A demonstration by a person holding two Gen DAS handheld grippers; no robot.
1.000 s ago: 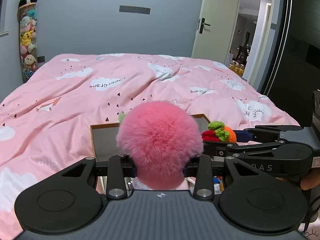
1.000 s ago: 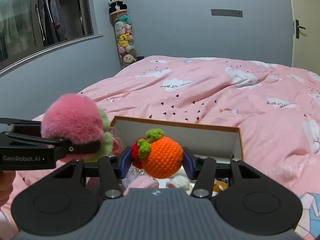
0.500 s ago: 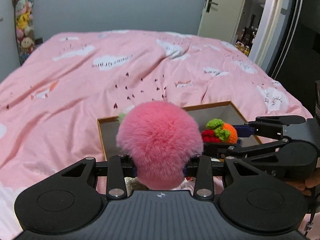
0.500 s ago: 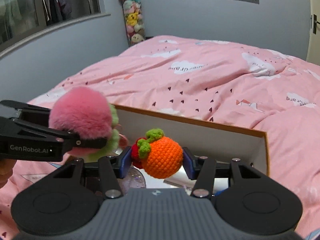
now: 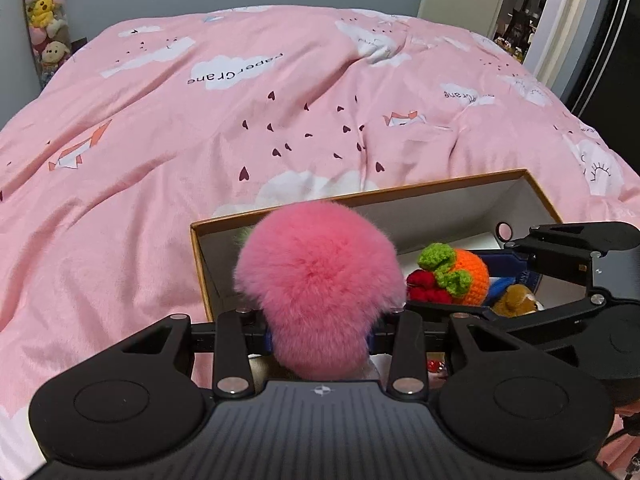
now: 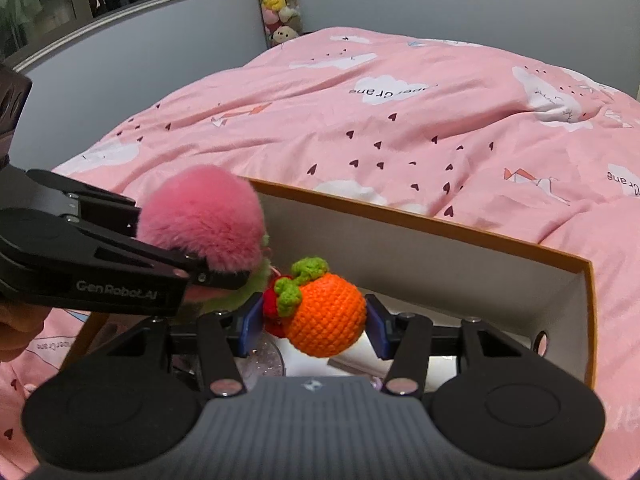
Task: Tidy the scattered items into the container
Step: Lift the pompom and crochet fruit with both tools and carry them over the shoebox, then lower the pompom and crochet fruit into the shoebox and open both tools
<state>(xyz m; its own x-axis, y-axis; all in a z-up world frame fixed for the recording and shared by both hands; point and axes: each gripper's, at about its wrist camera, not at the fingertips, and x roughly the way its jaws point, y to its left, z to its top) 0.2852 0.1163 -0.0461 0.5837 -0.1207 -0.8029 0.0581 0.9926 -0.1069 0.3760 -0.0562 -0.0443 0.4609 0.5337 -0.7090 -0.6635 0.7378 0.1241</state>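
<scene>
Leftmost in the right wrist view is the left gripper [image 6: 224, 264], matte black metal with "GenRobot.AI" printed in pale letters down its side. It comes in level from the left edge and its fingers are clamped on a pink pom-pom [image 6: 202, 226], a round ball of long soft fur with a bit of pale green fluff poking out underneath. The pom-pom sits right over the left end of the cardboard box [image 6: 440, 232], which has an orange-brown rim and plain white walls inside, and lies on the bed. The left wrist view shows the same grab head-on: the fluffy ball [image 5: 320, 284] bulges out well past the pinched fingers.

Next over, just beside the pom-pom, the right gripper [image 6: 314, 320] has its blue pads [image 6: 251, 326] squeezed on a crocheted orange [image 6: 326, 316]. It's chunky knit yarn, round, with a green knitted stem and a red knit blob stuck on its left side. It's held inside the box, above some white and glittery stuff I can't make out. From the left wrist view a small brown plush [image 5: 516, 300] lies in the box below it.

Behind everything, the pink duvet [image 6: 400, 128] is soft and rumpled, with white clouds, little dark hearts and "Paper Crane" printed upside down.
</scene>
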